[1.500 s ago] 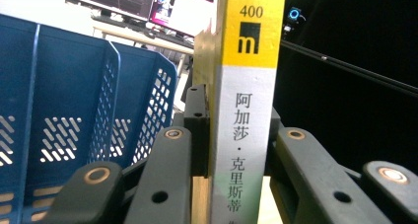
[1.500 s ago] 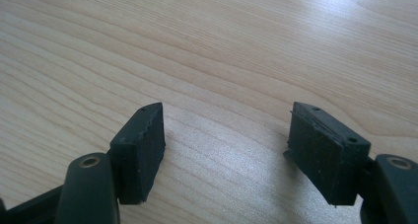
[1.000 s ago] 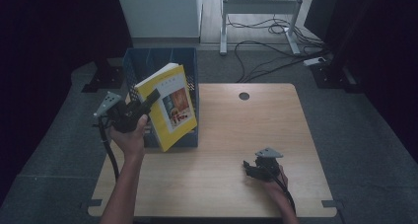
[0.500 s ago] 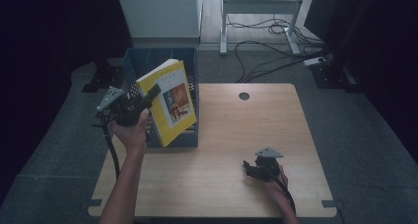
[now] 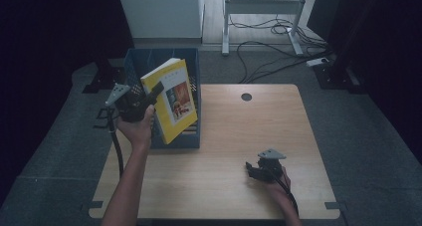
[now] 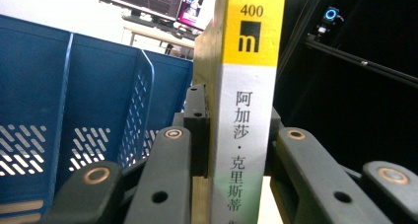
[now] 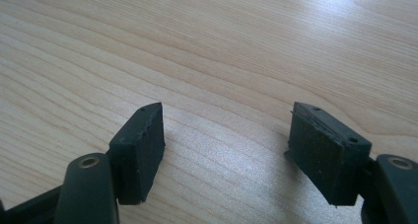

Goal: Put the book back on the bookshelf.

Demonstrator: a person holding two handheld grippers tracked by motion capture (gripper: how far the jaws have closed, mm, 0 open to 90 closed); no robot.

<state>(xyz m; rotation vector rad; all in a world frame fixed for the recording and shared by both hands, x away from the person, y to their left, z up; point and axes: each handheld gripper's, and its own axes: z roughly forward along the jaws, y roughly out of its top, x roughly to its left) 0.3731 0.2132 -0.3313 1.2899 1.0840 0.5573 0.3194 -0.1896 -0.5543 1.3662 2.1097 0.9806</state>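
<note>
Carrying the thick yellow-and-white paperback book (image 5: 171, 100) a little farther up the high view, toward the far side of the table, the left gripper (image 5: 149, 94) is now holding it more squarely over the blue perforated plastic crate (image 5: 133, 66) than a second ago; the right gripper (image 5: 254, 170) is resting where it was.

In the high view the book is tilting, its yellow cover with a picture panel facing the camera, its lower corner hanging over the front wall of the crate, which is standing at the table's left far corner. The person's left hand (image 5: 137, 129) is gripping the tool from below, forearm reaching in from the bottom edge.

In the left gripper view the black jaws are pressing on both faces of the book (image 6: 244, 110), clamped as tightly as the volume's thickness is allowing, with the spine facing the camera: a yellow band on top, white below, printed with dark characters. The crate's slotted blue walls (image 6: 74, 110) are showing just behind and to the left of it.

The right gripper (image 7: 224, 145) is lying low over the pale wooden tabletop (image 7: 222, 46) near the front right, well apart from the crate; its jaws are standing widely parted with nothing but bare wood grain between the pads.
</note>
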